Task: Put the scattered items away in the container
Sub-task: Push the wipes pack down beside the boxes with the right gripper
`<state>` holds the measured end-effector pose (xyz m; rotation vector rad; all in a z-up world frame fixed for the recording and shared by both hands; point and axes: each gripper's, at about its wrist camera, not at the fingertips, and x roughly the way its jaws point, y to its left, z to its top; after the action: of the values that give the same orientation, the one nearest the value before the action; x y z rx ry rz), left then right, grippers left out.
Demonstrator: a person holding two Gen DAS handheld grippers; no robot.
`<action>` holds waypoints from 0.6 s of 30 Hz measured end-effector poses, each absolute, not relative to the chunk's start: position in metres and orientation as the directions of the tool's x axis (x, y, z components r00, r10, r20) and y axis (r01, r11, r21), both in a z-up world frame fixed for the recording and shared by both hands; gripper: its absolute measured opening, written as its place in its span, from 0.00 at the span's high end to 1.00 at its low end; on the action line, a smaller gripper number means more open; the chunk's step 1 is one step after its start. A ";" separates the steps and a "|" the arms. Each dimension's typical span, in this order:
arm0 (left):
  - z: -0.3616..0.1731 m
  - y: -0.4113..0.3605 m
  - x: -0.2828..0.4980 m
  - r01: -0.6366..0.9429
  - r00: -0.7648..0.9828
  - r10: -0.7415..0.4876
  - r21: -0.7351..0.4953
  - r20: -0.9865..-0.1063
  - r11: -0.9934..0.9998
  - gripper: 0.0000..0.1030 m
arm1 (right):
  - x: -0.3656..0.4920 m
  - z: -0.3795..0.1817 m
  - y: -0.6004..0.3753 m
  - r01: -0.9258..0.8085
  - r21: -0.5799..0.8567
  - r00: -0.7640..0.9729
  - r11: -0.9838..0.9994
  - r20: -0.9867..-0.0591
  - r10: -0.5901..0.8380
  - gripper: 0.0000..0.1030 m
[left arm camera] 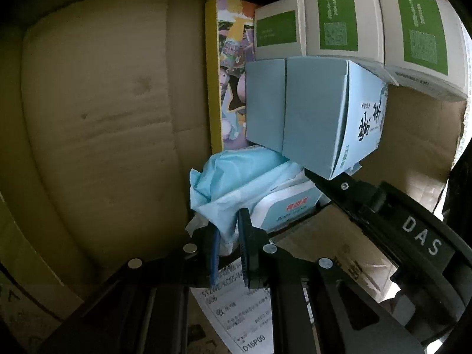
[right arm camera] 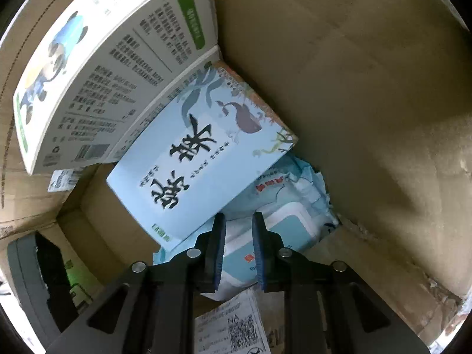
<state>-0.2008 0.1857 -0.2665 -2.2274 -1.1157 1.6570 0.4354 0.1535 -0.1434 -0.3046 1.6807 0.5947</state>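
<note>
Cardboard box (left arm camera: 97,112) wall fills everything left of my left gripper (left arm camera: 228,236). That gripper is pinched on the edge of the pale blue wipes pack (left arm camera: 236,177), soft wrapper bunched between the blue pads. Just past it and to the right, the light blue carton (left arm camera: 312,112) sits tilted on top of the pack; a colourful flat box (left arm camera: 227,67) stands behind, green-and-white cartons (left arm camera: 336,20) beyond that, all inside the box. My right gripper (right arm camera: 238,246) comes in from the right, pointing steeply down at the same wipes pack (right arm camera: 292,227). Its jaws are narrow with a gap; pack lies below, can't tell if the pads touch it. Shipping label (right arm camera: 233,324) under both grippers.
</note>
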 end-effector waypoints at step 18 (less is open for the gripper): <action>-0.208 0.171 -0.210 0.278 0.084 0.548 -0.509 -0.832 -0.815 0.50 | 0.403 -0.092 0.080 -0.579 0.183 -0.096 0.794 -0.983 0.157 0.85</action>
<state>-0.2098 0.1709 -0.2082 -2.1389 -0.8342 1.8059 0.4032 0.0798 -0.0916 -0.3497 1.5528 0.6379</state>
